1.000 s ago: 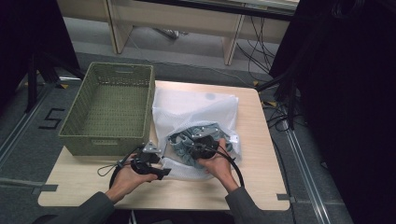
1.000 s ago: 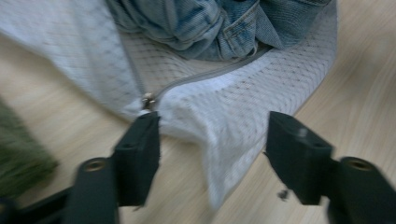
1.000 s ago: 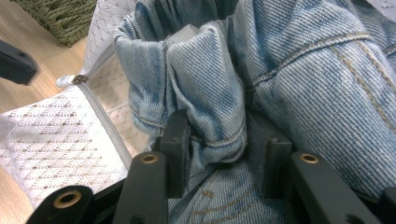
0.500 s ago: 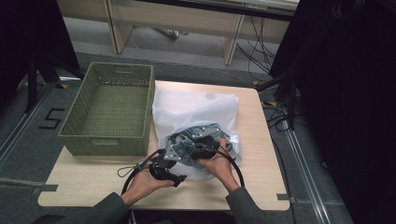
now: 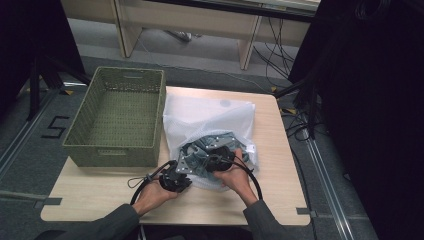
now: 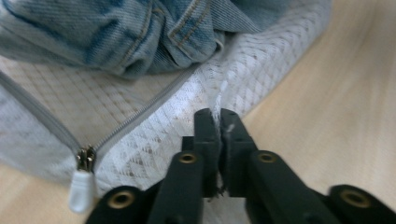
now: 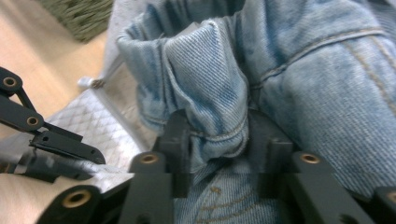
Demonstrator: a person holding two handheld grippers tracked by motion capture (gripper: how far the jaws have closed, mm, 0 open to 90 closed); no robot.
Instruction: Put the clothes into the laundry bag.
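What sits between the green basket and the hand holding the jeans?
The white mesh bag fills that stretch in the high view, lying beside the green basket; the right hand-held gripper grips jeans at its mouth.

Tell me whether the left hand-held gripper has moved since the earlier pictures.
Yes. The left hand-held gripper went right, away from the green basket, to the mesh bag.

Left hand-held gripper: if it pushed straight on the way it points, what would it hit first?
The left hand-held gripper is already shut on the mesh bag's edge. Straight on lies more mesh, then probably the jeans in the bag's open mouth, though depth is unclear.
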